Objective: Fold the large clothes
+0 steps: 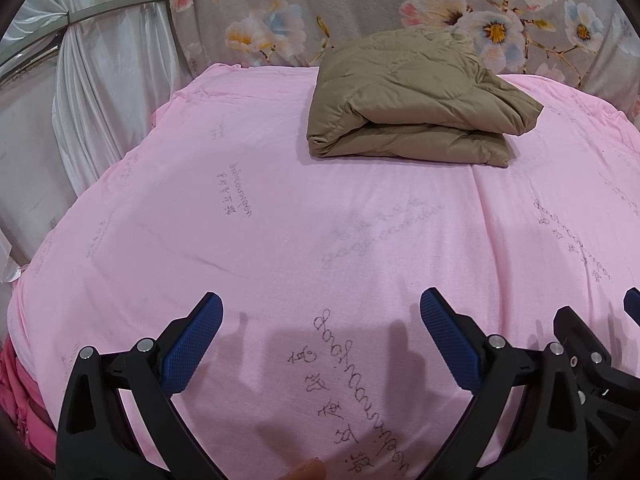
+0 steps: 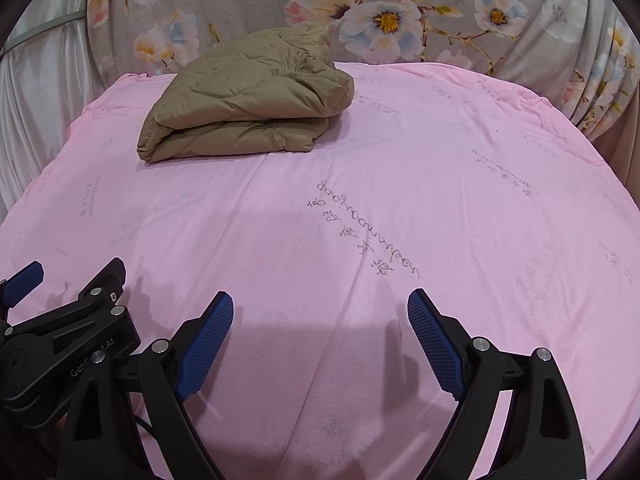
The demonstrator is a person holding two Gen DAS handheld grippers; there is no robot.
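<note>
Left wrist view shows your left gripper (image 1: 321,312) spread wide and empty above the pink printed bedsheet (image 1: 240,240), as is your right gripper (image 2: 320,316), while the tan quilted padded jacket (image 1: 416,100) lies folded well away at the far edge against the grey floral fabric (image 1: 360,4). If you reach for that puffy bundle one-handed, its slippery layers could spring open. Low jaws could also snag the loose sheet and drag it.

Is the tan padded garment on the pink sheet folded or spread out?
Folded. The tan padded garment lies as a compact, layered bundle with stacked edges facing the camera, at the far end of the pink sheet.
</note>
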